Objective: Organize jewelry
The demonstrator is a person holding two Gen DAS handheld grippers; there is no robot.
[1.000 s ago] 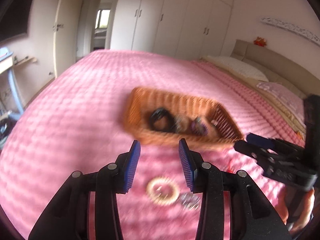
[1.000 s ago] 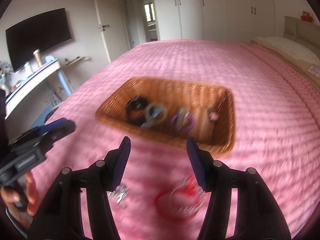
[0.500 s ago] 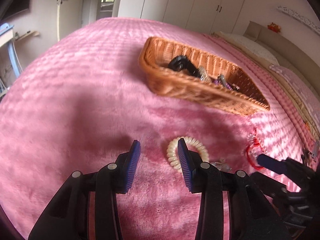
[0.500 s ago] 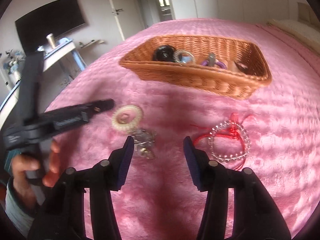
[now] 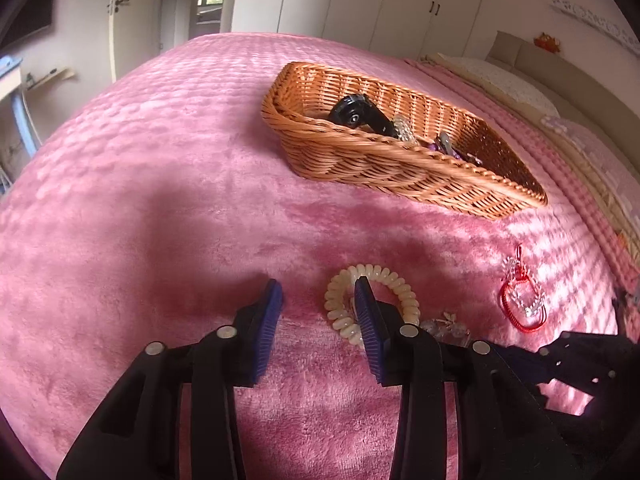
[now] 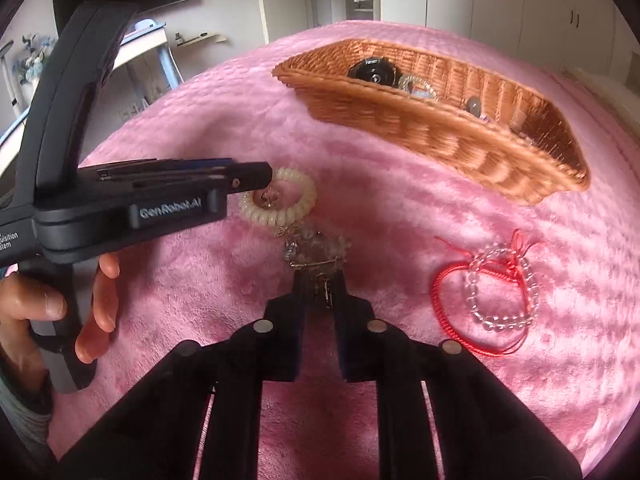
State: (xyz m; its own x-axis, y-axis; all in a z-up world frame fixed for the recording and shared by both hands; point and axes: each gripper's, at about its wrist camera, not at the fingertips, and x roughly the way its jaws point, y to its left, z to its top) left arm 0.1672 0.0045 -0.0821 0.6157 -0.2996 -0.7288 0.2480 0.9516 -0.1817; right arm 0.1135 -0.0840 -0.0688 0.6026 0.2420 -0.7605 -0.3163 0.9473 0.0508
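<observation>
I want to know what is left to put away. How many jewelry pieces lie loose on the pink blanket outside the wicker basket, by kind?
Cream spiral coil bracelet: 1
Clear crystal brooch with a gold pin: 1
Clear bead bracelet on red cord: 1
Total: 3

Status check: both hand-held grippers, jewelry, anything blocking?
Right hand-held gripper just closed on the brooch. Left hand-held gripper narrowing, one finger inside the cream coil bracelet, not clamped. Basket path clear; red-cord bracelet still out.
</observation>
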